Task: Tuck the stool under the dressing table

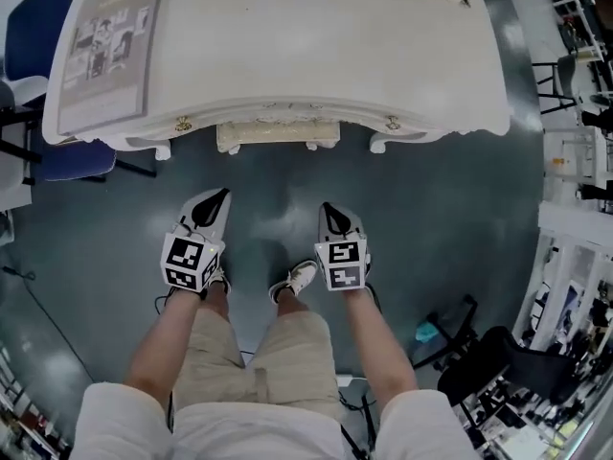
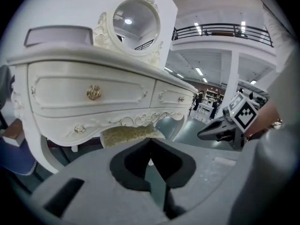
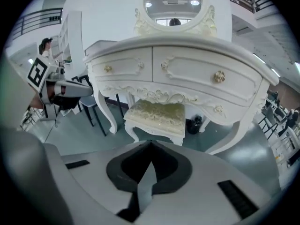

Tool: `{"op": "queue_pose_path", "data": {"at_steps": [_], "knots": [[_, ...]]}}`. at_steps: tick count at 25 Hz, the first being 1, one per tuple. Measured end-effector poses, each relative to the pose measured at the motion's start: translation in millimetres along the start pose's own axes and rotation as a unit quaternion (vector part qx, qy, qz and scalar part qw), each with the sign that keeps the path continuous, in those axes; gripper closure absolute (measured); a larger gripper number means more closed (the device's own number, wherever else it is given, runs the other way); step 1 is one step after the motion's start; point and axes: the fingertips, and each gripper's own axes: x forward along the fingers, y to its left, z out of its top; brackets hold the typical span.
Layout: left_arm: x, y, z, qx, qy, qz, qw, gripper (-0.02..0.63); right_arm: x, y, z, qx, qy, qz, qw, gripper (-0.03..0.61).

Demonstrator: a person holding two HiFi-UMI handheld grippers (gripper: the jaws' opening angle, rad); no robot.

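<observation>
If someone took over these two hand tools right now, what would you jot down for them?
The left gripper: fingers shut, empty, held above the floor, short of the dressing table.
The right gripper: the same, fingers shut, nothing in them.
The stool: under the middle of the dressing table, only its front edge showing from above.
Done: the stool looks tucked in.
Left: probably nothing; perhaps check that it sits straight.
</observation>
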Motion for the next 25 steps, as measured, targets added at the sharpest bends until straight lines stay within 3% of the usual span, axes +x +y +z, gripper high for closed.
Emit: {"op": "queue_pose_path", "data": {"at_steps": [5,11,17,25], "knots": [[-36,-24,40,0.017,-0.01,-0.027,0.9995,0.598,-56,19,65,0.038,-0.051,0.021,0.998,0.581],[-86,-48,99,0.035,-0.033,-0.032,0.9983,0.598,-132,40,118,0.026,-0.103,0.018,0.994,0.58],[-141,-56,173,0.074,-0.078,-0.012,0.9942,0.598,-202,61,159,0.034,-0.151,0.037,0.987,0.58],[-204,-65,265,0.104,-0.156,0.022,0.982,0.598,-285,45,211,0.011,-0.219,0.047,0.974,0.58]]}}
